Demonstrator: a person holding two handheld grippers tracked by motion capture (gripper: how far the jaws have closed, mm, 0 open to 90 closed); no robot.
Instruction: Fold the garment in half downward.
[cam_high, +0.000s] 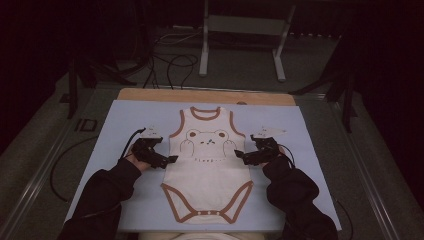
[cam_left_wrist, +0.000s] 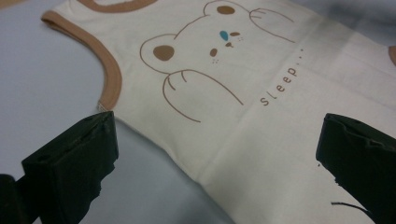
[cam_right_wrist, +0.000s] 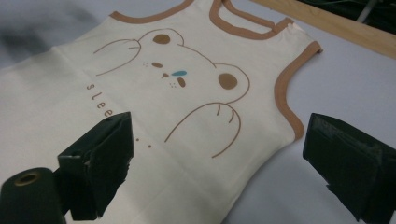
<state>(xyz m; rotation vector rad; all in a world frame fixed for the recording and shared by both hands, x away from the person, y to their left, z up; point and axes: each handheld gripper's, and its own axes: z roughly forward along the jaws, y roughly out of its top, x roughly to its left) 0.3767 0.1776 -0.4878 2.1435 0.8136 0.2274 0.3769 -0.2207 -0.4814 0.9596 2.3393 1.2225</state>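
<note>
a pale blue mat (cam_high: 120, 150) covers a wooden table (cam_high: 210, 96), and a cream sleeveless baby bodysuit (cam_high: 207, 175) lies flat along its middle, neck far, snap crotch near, with a bear print (cam_high: 207, 138) on the chest and brown trim (cam_high: 180, 125) at the armholes and legs.

the left gripper (cam_high: 171, 160) sits at the garment's left edge just below the armhole, and the right gripper (cam_high: 239, 156) mirrors it at the right edge. in both gripper views the jaws stand wide apart and hold nothing; each pair straddles the side seam, one jaw over cloth, the other over bare mat.

judging from this pose, a two-sided pinch at the side edges looks likely. the fabric is thin and lies flush, so a jaw may skate over it and close on nothing, or catch only the top layer and split front from back. if one side grips before the other, the bodysuit would probably skew. a jaw pressed hard could also drag the mat and bunch the cloth.
</note>
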